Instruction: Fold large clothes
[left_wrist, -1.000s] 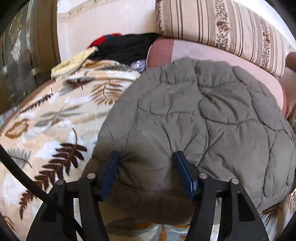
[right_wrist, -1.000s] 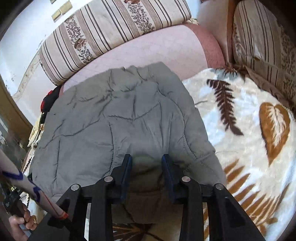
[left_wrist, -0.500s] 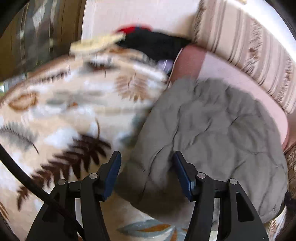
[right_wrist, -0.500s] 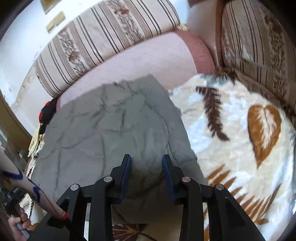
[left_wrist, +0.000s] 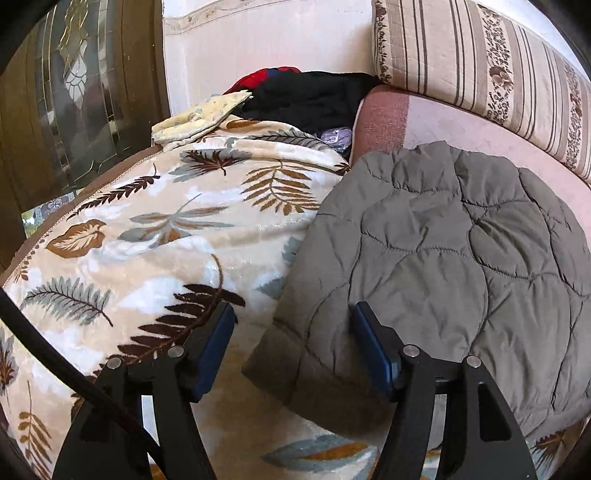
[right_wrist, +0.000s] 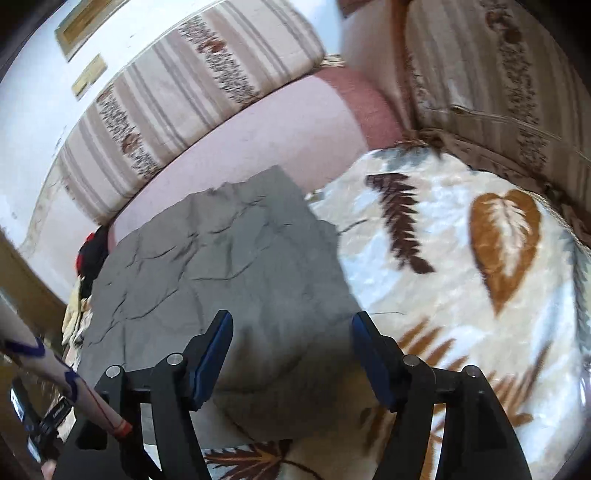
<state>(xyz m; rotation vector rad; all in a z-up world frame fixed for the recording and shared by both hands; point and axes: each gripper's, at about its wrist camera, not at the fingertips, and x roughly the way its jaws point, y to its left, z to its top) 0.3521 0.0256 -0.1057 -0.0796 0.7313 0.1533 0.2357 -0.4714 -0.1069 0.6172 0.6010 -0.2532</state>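
Jacket (left_wrist: 443, 251) folded flat, partly on leaf blanket (left_wrist: 155, 236), partly on pink couch seat (left_wrist: 476, 129) | left tongs (left_wrist: 291, 343) and right tongs (right_wrist: 291, 347) both spread, empty | risk: puffy quilting springs open; slick plush lets bundle slide.

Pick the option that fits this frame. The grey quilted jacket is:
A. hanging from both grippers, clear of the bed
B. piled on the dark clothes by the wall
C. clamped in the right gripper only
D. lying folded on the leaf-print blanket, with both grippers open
D: the grey quilted jacket lies flat on the leaf-print blanket, and the left gripper and right gripper both have their jaws spread with nothing clamped between them.
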